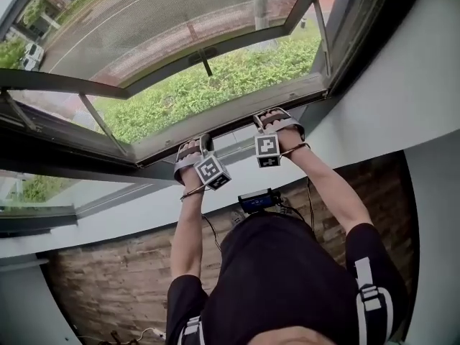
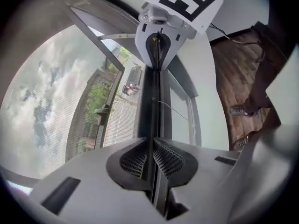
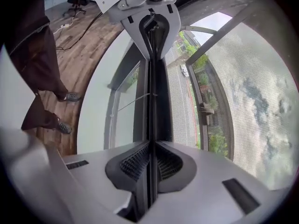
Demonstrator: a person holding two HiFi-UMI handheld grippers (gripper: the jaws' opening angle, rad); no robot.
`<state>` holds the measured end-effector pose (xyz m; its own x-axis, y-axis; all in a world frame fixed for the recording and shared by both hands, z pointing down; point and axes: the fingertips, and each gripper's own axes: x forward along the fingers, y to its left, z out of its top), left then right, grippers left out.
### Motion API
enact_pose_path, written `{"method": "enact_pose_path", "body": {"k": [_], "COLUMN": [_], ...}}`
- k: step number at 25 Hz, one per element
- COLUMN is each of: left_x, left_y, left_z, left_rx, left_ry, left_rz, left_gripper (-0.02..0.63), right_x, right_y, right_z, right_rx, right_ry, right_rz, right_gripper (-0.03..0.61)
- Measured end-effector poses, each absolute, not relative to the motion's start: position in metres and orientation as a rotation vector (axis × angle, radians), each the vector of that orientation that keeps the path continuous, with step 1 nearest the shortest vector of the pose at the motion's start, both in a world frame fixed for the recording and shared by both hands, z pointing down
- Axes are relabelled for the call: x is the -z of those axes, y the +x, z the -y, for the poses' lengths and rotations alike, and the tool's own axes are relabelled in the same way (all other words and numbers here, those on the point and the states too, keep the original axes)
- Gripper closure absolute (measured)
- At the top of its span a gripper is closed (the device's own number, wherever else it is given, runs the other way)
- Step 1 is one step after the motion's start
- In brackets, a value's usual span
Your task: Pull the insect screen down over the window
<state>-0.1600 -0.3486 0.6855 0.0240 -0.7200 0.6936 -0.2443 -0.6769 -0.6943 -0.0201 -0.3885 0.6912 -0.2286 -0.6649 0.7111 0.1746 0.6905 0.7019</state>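
Down at the sill (image 1: 115, 210), both grippers are on the bar (image 1: 233, 118) of the screen (image 1: 215, 85). The left gripper (image 1: 206, 142) has the bar toward the sill's left. The right gripper (image 1: 260, 121) is close beside it, toward the sill's right, so the pair sit around mid-span.

Look along the left jaws: they stand almost together, pads (image 2: 135, 160) on either side of the bar's thin dark fin (image 2: 150, 120), and as far as I can judge they are pinching it. Same story on the right: jaws nearly closed, pads (image 3: 133, 164) nipping that fin, nothing else between them.

And the screen itself? It is spread across the opening above the sill, its fine weave plain in both gripper views, with the glass sash (image 1: 180, 20) swung outward beyond it.

So where are we? The bar lies just above the sill, and I can make out no strip of open air under it. By my reading the pull is all but finished. What is left, I judge, is to seat the bar fully down at the sill, though I cannot see whether there is a catch, and then let go with both grippers.
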Motion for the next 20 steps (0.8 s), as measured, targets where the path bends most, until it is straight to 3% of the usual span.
{"method": "enact_pose_path", "body": {"k": [8, 16, 20], "left_x": [-0.64, -0.592, -0.568], "left_y": [-0.153, -0.13, -0.133], "left_z": [0.337, 0.269, 0.227], "left_rx": [1.401, 0.764, 0.59], "left_ry": [-2.277, -2.606, -2.562], "left_rz": [-1.319, -1.747, -1.945], "left_gripper": [0.568, 0.568, 0.568], "right_x": [-0.643, -0.597, -0.592], "right_y": [0.01, 0.026, 0.035], "right_z": [0.367, 0.313, 0.296], "right_rx": [0.505, 0.231, 0.176], "right_ry": [0.621, 0.707, 0.685], "right_rz": [1.917, 2.328, 2.436], "right_gripper": [0.557, 0.557, 0.558]}}
